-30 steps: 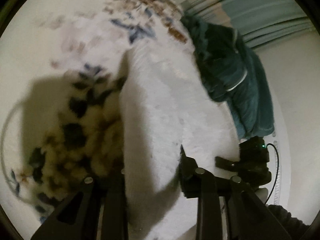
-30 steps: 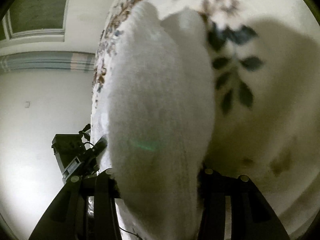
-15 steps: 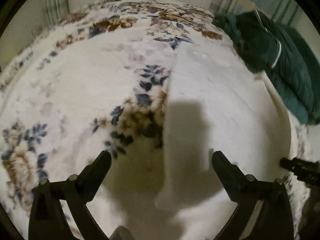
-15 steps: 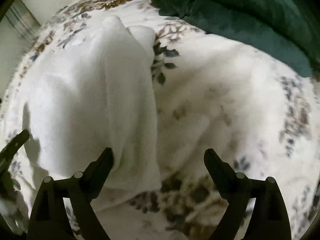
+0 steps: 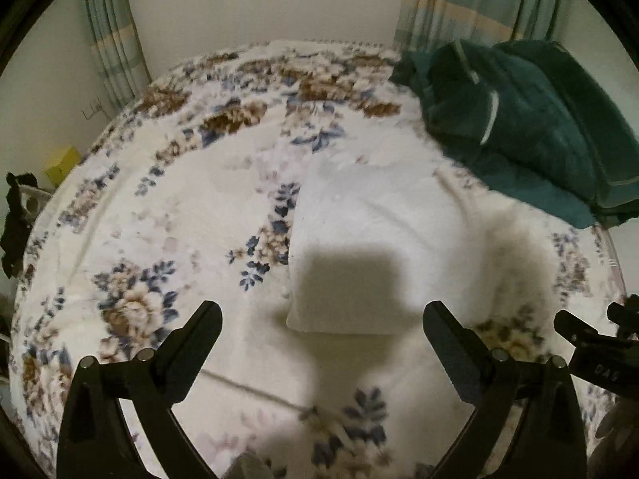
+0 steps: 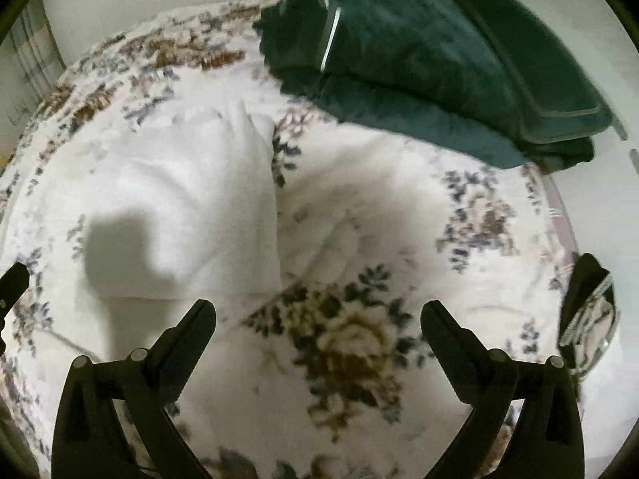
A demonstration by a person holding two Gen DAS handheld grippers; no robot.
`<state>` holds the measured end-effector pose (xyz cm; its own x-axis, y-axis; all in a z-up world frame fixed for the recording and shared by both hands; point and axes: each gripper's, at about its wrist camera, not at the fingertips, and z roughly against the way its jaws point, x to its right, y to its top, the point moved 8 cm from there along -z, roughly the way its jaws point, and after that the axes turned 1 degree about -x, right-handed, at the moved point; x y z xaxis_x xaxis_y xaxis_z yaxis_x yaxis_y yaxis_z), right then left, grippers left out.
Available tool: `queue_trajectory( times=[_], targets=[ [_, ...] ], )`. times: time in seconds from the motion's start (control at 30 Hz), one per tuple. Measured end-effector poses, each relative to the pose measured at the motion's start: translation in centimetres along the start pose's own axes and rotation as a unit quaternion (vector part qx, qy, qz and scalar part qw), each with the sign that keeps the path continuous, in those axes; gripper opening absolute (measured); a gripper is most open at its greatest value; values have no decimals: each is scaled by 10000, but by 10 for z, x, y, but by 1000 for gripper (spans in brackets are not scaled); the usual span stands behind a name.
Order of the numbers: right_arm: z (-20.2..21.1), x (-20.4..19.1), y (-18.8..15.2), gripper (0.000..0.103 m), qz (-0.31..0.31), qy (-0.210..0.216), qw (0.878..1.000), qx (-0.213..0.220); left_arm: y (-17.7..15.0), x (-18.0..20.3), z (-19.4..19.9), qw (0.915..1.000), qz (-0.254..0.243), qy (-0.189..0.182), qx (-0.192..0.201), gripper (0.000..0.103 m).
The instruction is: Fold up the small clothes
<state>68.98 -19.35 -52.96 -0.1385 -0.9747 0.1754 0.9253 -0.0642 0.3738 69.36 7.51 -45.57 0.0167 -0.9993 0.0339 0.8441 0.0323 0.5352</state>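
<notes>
Folded white fleece garment (image 5: 371, 247) lies flat on floral plush bed blanket (image 5: 167, 215); your left gripper (image 5: 321, 321) and right gripper (image 6: 317, 317) hover, jaws spread, empty. Check edges align before next fold.

You see the white fleecy garment (image 5: 371, 239) (image 6: 191, 207) lying folded flat on the floral bedspread, a soft rectangle, its creased long edge toward nine o'clock in your left view.
</notes>
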Motion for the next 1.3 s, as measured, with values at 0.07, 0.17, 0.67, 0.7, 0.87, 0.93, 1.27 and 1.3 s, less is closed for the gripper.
queue_trajectory(
  times=[0.07,0.17,0.67,0.7,0.87,0.93,1.27,1.3],
  targets=[
    [33,8,-4,103,-26,-2,10000,88,2,5,32,9999,-22,35,112,103],
    [95,21,-13,103,-80,22,9996,272,5,12,83,9995,-16,78,311,103],
    [402,79,-73,103,-163,152,9856,1675,-19,32,330,9929,131,-5,1180,103],
    [418,83,-79,103,-177,138,9842,1758,-21,32,344,9922,140,32,1235,103],
    [487,102,-111,103,-170,168,9780,2070,-32,33,399,9884,154,29,1513,103],
    [505,106,-123,103,-129,178,9763,2152,-36,32,416,9872,196,39,1582,103],
    [568,116,-170,103,2,305,9697,2422,-63,37,458,9838,139,110,1783,103],
    [570,117,-171,103,3,317,9694,2436,-65,37,460,9837,134,147,1790,103]
  ],
)
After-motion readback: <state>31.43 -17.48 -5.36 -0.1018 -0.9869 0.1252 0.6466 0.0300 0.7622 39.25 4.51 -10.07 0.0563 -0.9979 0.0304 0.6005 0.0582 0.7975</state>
